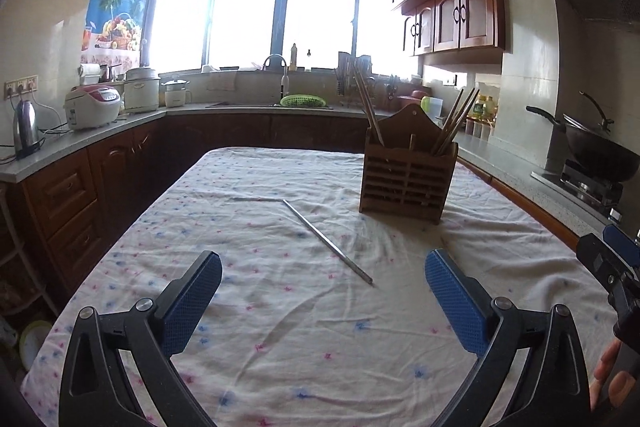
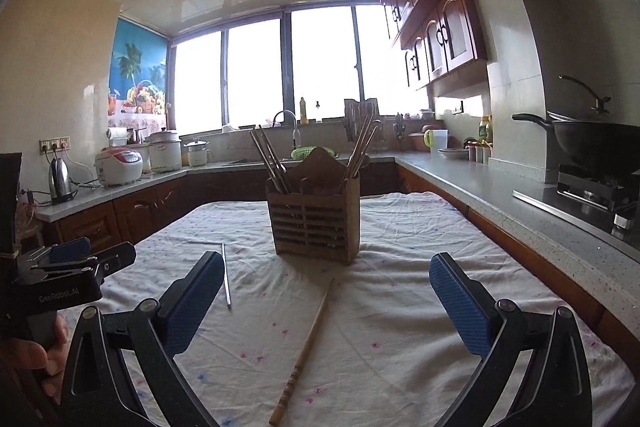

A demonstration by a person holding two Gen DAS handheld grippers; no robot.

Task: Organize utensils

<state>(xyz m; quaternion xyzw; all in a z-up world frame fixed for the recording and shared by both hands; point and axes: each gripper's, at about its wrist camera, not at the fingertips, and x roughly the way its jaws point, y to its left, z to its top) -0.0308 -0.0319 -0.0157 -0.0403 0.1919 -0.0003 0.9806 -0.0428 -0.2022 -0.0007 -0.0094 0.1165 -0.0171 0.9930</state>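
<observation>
Blown-out daylight from the window (image 1: 256, 15), dim foreground, soft shadows, strong fisheye bending at edges

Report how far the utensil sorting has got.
Done: chopsticks already stand in both end compartments of the wooden holder. In hand: nothing; the left gripper and right gripper are open and empty. Left: a metal chopstick and a wooden chopstick lie loose on the tablecloth.

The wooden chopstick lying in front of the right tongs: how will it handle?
The wooden chopstick looks thin, stiff and probably light. Being slender and lying flat on the wrinkled tablecloth, it may roll or slip when pinched. The open right tongs likely need to close low.
</observation>
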